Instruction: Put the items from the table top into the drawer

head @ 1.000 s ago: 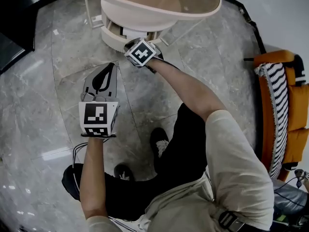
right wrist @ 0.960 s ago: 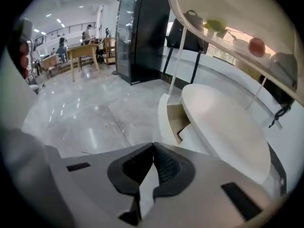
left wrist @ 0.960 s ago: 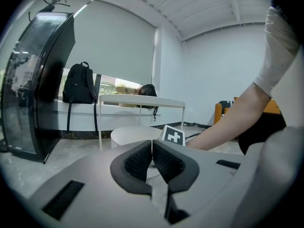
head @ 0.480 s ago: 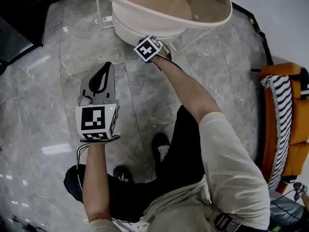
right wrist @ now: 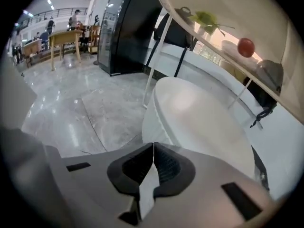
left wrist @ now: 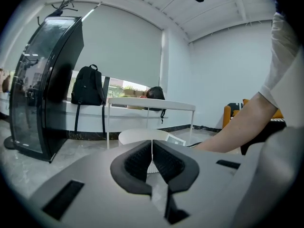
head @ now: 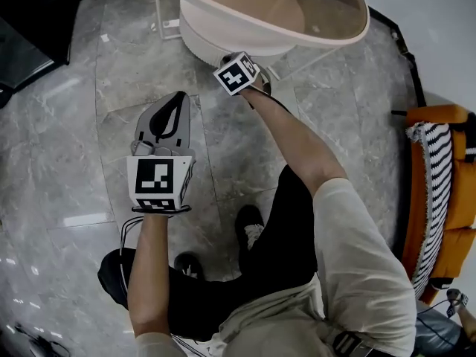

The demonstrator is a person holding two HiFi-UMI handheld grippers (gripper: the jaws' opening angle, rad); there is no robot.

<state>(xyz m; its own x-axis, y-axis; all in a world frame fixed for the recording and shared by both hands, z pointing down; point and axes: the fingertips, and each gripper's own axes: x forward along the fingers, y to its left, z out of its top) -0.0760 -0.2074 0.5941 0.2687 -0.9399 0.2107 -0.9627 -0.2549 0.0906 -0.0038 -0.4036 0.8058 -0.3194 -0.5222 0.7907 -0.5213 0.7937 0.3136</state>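
A round glass-topped table (head: 327,13) stands over a white round drawer unit (head: 201,32), whose front looks flush. My right gripper (head: 232,64) is shut and empty, its tip right at the unit's (right wrist: 199,113) near wall below the glass rim. Seen through the glass from below are a red round fruit (right wrist: 245,47), a green item (right wrist: 206,18) and a grey object (right wrist: 269,71). My left gripper (head: 181,97) is shut with nothing in it and hangs over the marble floor to the left. It (left wrist: 152,146) points roughly level at the table.
An orange chair with a striped cushion (head: 446,184) stands at the right. The person's legs and shoes (head: 245,222) are below the arms. A tall dark cabinet (left wrist: 42,80) and a white table with a black backpack (left wrist: 88,84) stand farther off.
The right gripper moved in toward the white unit and lower. The drawer front that stuck out a second ago now looks flush. The left gripper stayed nearly still.
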